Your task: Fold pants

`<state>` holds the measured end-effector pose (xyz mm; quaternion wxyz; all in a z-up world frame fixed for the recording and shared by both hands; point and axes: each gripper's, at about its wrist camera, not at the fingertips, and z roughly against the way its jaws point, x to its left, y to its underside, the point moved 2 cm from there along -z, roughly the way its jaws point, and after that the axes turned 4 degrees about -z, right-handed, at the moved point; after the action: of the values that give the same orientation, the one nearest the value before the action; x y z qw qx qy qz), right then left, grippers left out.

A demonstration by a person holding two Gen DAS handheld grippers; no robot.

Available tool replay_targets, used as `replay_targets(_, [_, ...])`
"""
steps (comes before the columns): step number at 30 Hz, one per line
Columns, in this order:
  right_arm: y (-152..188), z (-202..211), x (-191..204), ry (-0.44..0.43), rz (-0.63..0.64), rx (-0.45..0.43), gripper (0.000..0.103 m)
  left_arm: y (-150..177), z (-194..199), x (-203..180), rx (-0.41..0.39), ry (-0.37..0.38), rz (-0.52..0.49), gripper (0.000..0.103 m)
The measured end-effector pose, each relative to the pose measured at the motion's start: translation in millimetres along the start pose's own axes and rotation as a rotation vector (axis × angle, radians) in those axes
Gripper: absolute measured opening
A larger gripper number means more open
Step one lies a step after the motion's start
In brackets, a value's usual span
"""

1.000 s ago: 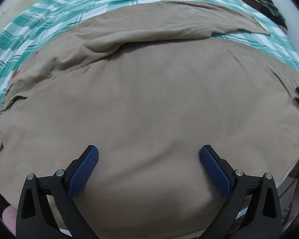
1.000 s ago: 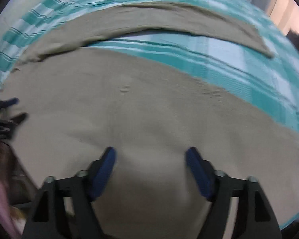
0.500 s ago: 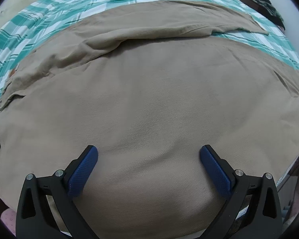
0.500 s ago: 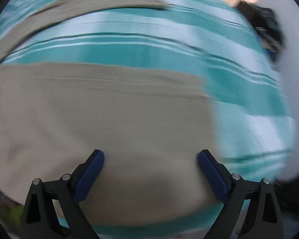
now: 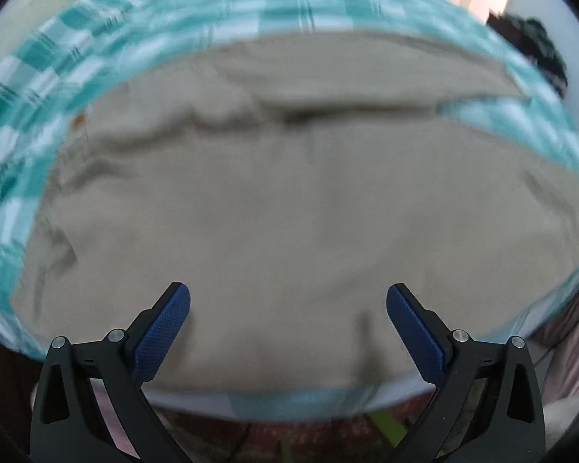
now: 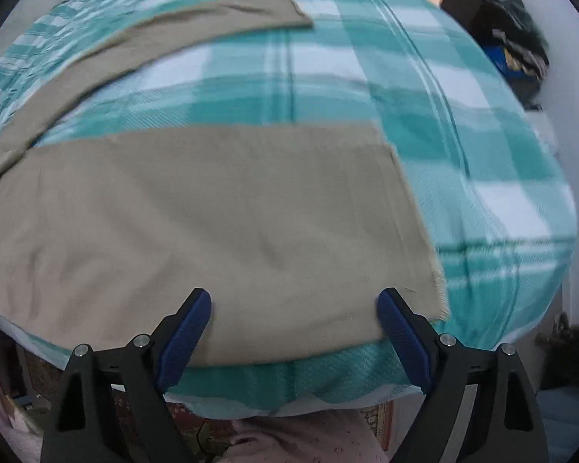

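Pants [image 6: 212, 212] lay unfolded on the checked bedspread [image 6: 463, 135]; left gripper [image 5: 287, 328] and right gripper [image 6: 293, 328] hovered spread, empty, near edge—likely next: grasp hem [image 6: 424, 239].

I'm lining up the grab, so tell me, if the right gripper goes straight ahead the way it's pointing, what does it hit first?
Most likely the near leg of the pants. The right gripper is open with that tan cloth lying between and beyond its fingers, flat on the checked bedspread. How far above the cloth it hovers is unclear.
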<state>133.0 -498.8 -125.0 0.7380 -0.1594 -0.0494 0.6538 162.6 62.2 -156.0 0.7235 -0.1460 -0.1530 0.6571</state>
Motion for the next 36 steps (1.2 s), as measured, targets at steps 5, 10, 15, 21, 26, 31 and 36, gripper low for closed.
replay_targets(5, [-68.3, 40.1, 57.6, -0.18, 0.038, -0.122, 0.088, -101.2, -15.4, 15.8, -0.142, -0.029, 0.09, 0.102])
replay_targets(10, [-148.1, 39.0, 139.9, -0.343, 0.018, -0.23, 0.088, -151.7, -97.6, 34.7, -0.104, -0.129, 0.195, 0.102])
replay_targets(15, [-213.2, -27.7, 210.5, -0.423, 0.063, -0.217, 0.088, -107.1, -149.2, 47.9, -0.075, -0.114, 0.137, 0.102])
replay_targets(21, [-233.0, -115.3, 193.5, -0.241, 0.12, -0.182, 0.079, -101.6, -149.3, 49.1, -0.113, -0.094, 0.136, 0.102])
replay_targets(26, [-233.3, -128.1, 65.0, -0.027, -0.038, -0.224, 0.084, -103.1, -149.1, 51.8, -0.139, -0.082, 0.147, 0.102])
replay_targets(31, [-223.2, -114.2, -26.0, 0.033, -0.241, -0.197, 0.079, -103.0, -149.9, 51.1, -0.149, -0.082, 0.148, 0.102])
replay_targets(36, [-209.7, -111.4, -16.8, -0.477, -0.407, -0.19, 0.079, -101.8, -150.3, 51.0, -0.158, -0.086, 0.149, 0.102])
